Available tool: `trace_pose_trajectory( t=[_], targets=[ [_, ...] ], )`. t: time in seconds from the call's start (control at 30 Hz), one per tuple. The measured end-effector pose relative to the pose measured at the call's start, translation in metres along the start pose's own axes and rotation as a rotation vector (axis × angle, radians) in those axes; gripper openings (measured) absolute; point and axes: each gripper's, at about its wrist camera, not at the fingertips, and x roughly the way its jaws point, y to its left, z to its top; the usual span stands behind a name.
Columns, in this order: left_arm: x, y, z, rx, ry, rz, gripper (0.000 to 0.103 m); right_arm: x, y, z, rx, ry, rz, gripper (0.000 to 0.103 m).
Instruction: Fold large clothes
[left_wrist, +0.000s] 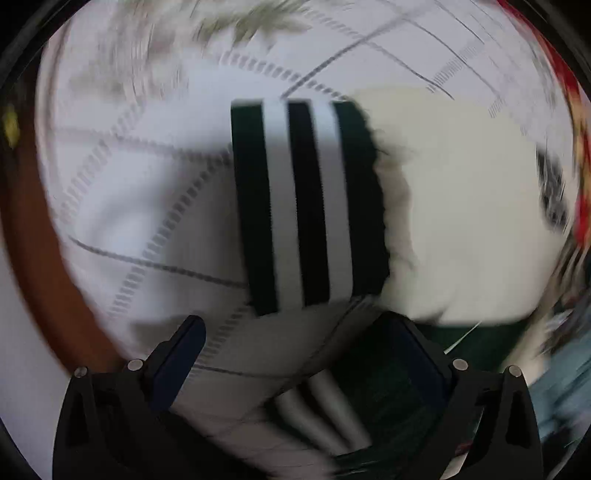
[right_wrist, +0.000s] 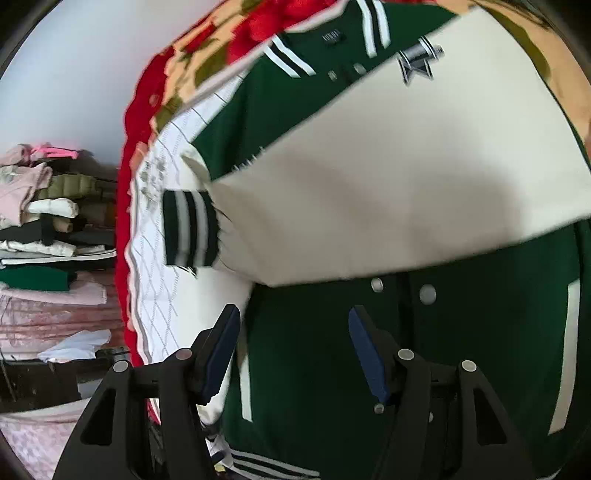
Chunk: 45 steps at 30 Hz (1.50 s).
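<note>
A dark green varsity jacket (right_wrist: 461, 332) with cream sleeves lies on a white quilted bed cover (right_wrist: 155, 258). One cream sleeve (right_wrist: 388, 177) is folded across the green front, and its green-and-white striped cuff (right_wrist: 190, 229) reaches the jacket's left edge. In the left wrist view the same cuff (left_wrist: 306, 206) and sleeve (left_wrist: 461, 206) lie just ahead of my left gripper (left_wrist: 299, 354), which is open and empty, with the striped hem (left_wrist: 321, 410) under its jaws. My right gripper (right_wrist: 291, 339) is open and empty above the jacket's snap-button front.
A red floral blanket (right_wrist: 207, 55) lies under the white cover along the far edge. A stack of folded clothes (right_wrist: 44, 221) sits on shelves to the left in the right wrist view. A brown edge (left_wrist: 33, 258) borders the bed in the left wrist view.
</note>
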Motion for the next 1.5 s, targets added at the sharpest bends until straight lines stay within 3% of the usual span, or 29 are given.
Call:
trace_pose_trajectory(
  t=[0.07, 0.13, 0.17, 0.2, 0.37, 0.53, 0.67, 0.73, 0.77, 0.83, 0.87, 0.9, 1.03, 1.13, 1.23, 1.3, 1.33, 1.4, 1.5],
  targets=[
    [0.001, -0.001, 0.008, -0.050, -0.047, -0.031, 0.099, 0.000, -0.004, -0.002, 0.005, 0.008, 0.001, 0.063],
    [-0.008, -0.009, 0.017, -0.052, -0.128, -0.026, 0.068, 0.006, 0.004, -0.004, 0.003, 0.011, -0.005, 0.063],
    [-0.014, -0.016, 0.024, -0.028, -0.162, -0.030, 0.036, 0.009, 0.008, -0.005, -0.001, 0.014, -0.006, 0.063],
    [-0.019, -0.024, 0.034, -0.001, -0.190, -0.032, 0.016, 0.012, 0.012, -0.006, -0.008, 0.016, -0.012, 0.063],
    [-0.043, -0.049, 0.118, 0.010, -0.355, 0.007, 0.016, 0.031, 0.040, -0.006, -0.082, 0.027, -0.077, 0.063],
    [-0.056, -0.083, 0.205, 0.079, -0.456, 0.070, 0.016, 0.066, 0.067, 0.009, -0.130, 0.051, -0.085, 0.063],
    [-0.067, -0.102, 0.220, 0.179, -0.463, 0.049, 0.017, 0.108, 0.090, 0.023, -0.128, 0.066, -0.045, 0.062],
    [-0.074, -0.097, 0.210, 0.201, -0.464, 0.023, 0.018, 0.135, 0.097, 0.027, -0.098, 0.085, -0.032, 0.047],
    [-0.075, -0.092, 0.203, 0.200, -0.461, -0.004, 0.022, 0.149, 0.102, 0.029, -0.095, 0.094, -0.047, 0.040],
    [-0.090, -0.086, 0.194, 0.190, -0.455, -0.030, 0.044, 0.159, 0.111, 0.034, -0.098, 0.070, -0.067, 0.040],
    [-0.094, -0.076, 0.190, 0.178, -0.451, -0.056, 0.079, 0.159, 0.113, 0.037, -0.097, 0.070, -0.061, 0.040],
    [-0.095, -0.081, 0.190, 0.163, -0.448, -0.097, 0.097, 0.156, 0.112, 0.038, -0.087, 0.071, -0.045, 0.040],
    [-0.087, -0.077, 0.190, 0.115, -0.410, -0.218, 0.097, 0.138, 0.092, 0.038, -0.009, 0.095, 0.052, 0.040],
    [-0.062, -0.100, 0.205, 0.077, -0.367, -0.265, 0.097, 0.119, 0.069, 0.031, 0.046, 0.103, 0.081, 0.040],
    [-0.047, -0.117, 0.212, 0.066, -0.365, -0.218, 0.096, 0.103, 0.057, 0.025, 0.072, 0.082, 0.085, 0.041],
    [-0.050, -0.131, 0.217, 0.078, -0.434, -0.150, 0.092, 0.092, 0.055, 0.022, 0.067, 0.054, 0.089, 0.043],
    [-0.058, -0.136, 0.218, 0.096, -0.476, -0.127, 0.081, 0.091, 0.058, 0.021, 0.053, 0.044, 0.080, 0.044],
    [-0.073, -0.148, 0.223, 0.115, -0.563, -0.063, 0.029, 0.091, 0.074, 0.019, -0.040, 0.021, 0.009, 0.059],
    [-0.098, -0.164, 0.230, 0.165, -0.642, -0.030, 0.018, 0.106, 0.102, 0.017, -0.195, 0.023, -0.104, 0.062]
  ],
)
